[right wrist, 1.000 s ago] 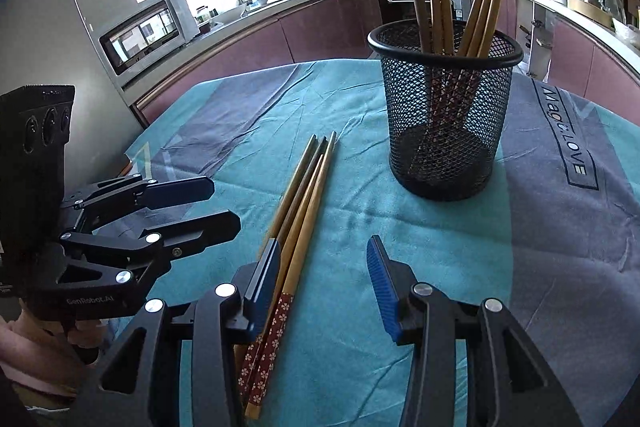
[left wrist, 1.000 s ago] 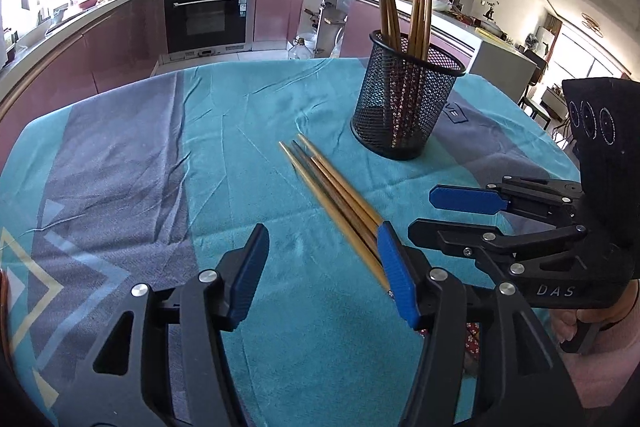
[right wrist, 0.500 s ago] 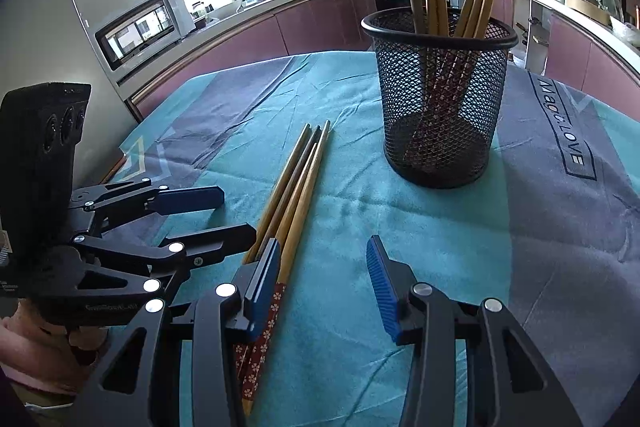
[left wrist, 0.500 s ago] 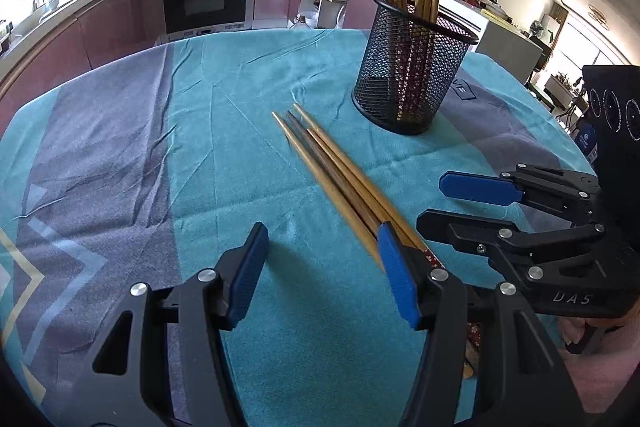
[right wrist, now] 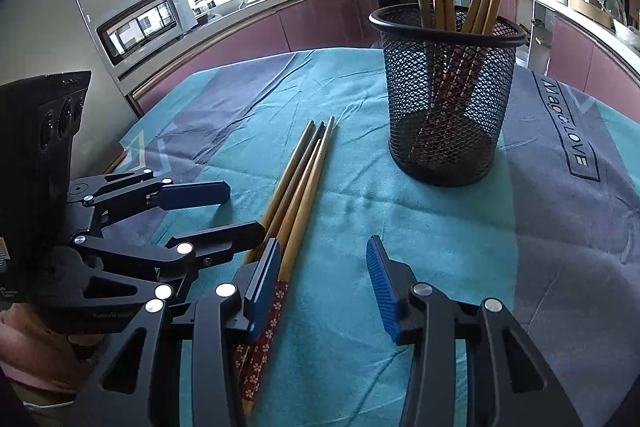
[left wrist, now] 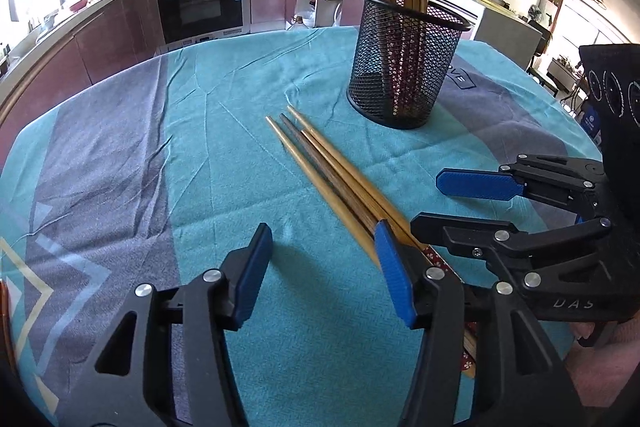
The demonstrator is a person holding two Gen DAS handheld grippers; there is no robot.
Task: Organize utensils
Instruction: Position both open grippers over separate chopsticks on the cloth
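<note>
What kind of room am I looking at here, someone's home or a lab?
Most likely a home kitchen. A built-in oven sits under a curved counter crowded with pots, a microwave stands by the window, and chopsticks lie on a cloth-covered table beside a mesh holder.

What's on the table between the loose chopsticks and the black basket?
Nothing: only bare teal tablecloth separates the loose chopsticks from the mesh basket, shown most plainly in the right wrist view.
</note>
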